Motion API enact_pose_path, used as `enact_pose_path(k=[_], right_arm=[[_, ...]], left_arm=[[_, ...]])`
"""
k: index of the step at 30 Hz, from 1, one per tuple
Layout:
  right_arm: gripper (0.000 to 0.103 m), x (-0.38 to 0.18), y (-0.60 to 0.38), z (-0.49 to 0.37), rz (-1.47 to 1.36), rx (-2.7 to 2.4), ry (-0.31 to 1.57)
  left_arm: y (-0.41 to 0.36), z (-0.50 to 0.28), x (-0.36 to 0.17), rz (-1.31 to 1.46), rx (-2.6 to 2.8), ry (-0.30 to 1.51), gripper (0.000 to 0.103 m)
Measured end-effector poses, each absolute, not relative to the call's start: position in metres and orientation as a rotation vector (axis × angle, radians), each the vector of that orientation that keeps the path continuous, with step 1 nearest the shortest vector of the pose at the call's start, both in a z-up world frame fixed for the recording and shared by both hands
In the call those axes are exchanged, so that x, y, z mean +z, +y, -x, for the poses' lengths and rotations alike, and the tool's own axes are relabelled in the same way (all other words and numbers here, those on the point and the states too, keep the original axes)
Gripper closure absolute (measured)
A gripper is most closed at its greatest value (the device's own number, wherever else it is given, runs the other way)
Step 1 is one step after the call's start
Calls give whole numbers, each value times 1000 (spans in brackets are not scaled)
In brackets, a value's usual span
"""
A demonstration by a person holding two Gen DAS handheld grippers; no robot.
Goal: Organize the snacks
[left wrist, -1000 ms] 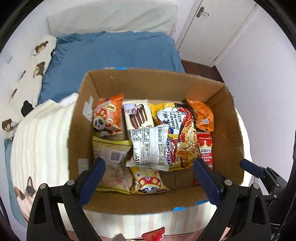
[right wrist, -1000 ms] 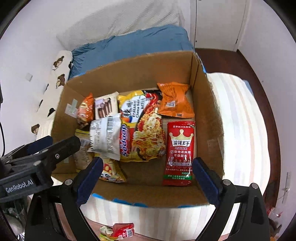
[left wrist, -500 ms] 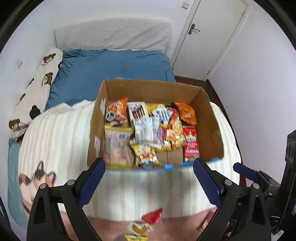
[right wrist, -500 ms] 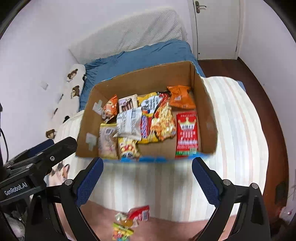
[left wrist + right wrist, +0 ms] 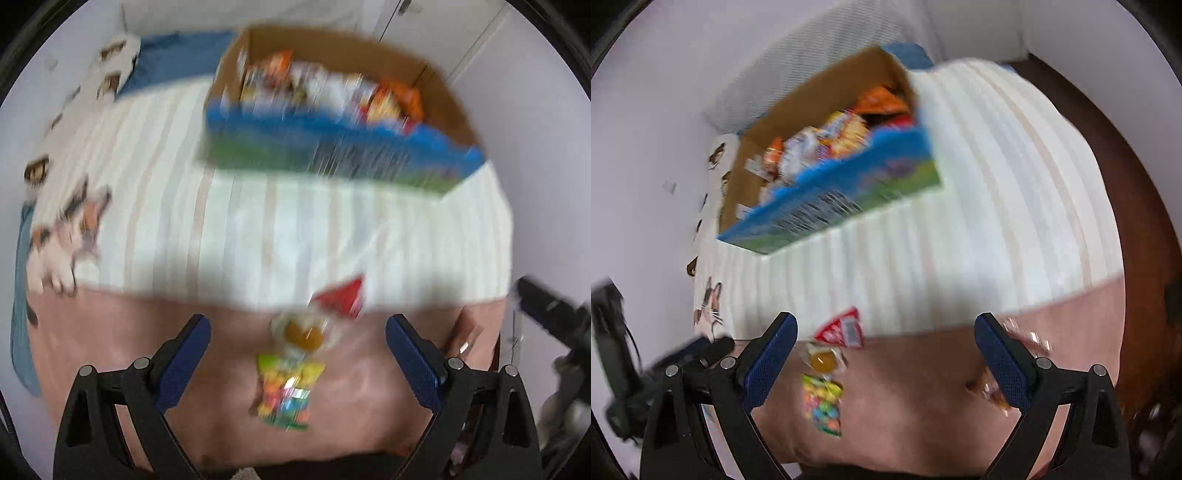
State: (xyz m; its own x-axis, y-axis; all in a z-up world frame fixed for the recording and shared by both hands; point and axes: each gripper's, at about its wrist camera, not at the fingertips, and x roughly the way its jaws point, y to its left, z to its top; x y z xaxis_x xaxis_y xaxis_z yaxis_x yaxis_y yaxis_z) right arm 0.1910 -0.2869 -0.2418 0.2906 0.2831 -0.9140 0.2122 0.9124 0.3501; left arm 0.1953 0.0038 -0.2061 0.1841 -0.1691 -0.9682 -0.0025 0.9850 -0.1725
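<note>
Both views are motion-blurred. A cardboard box [image 5: 436, 92] [image 5: 827, 99] with a blue and green printed front holds several snack packets and sits far back on the striped blanket. Loose snacks lie near me on the pink cover: a red packet [image 5: 341, 297] [image 5: 840, 328], a pale packet with an orange centre [image 5: 301, 332] [image 5: 823, 360] and a multicoloured candy bag [image 5: 288, 393] [image 5: 823, 404]. My left gripper [image 5: 297, 363] hangs open above these snacks, holding nothing. My right gripper [image 5: 884, 362] is open and empty too, with the snacks by its left finger. A blurred shiny packet [image 5: 993, 391] lies by its right finger.
A cream striped blanket [image 5: 221, 229] [image 5: 979, 206] with a cat print [image 5: 70, 229] covers the bed, and a blue sheet [image 5: 177, 55] lies beyond it. The other gripper's dark body shows at the right edge [image 5: 554, 314] and at the left edge [image 5: 613, 350]. Dark wood floor [image 5: 1137, 184] runs on the right.
Both grippers have pulled back from over the box and tilted down toward the near bed edge. The box now sits far off and the loose snacks lie between the open fingers.
</note>
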Motion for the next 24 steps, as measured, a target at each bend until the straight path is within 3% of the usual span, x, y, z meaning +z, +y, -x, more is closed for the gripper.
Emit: enact_pose_path(k=[16, 18, 20, 22, 24], right_arm=[[6, -379, -361, -155, -602, -233, 1478], [12, -386, -357, -157, -546, -239, 1473], [30, -384, -344, -159, -433, -216, 1462], [37, -383, -332, -159, -357, -180, 1461], [37, -381, -316, -157, -294, -124, 1465]], left_arm=[[-2, -138, -339, 207, -86, 1702, 6], [-3, -135, -346, 210, -85, 1717, 6], [-4, -132, -351, 212, -86, 1724, 6], [-6, -130, -354, 211, -86, 1729, 6], [-7, -129, -356, 207, -90, 1728, 6]])
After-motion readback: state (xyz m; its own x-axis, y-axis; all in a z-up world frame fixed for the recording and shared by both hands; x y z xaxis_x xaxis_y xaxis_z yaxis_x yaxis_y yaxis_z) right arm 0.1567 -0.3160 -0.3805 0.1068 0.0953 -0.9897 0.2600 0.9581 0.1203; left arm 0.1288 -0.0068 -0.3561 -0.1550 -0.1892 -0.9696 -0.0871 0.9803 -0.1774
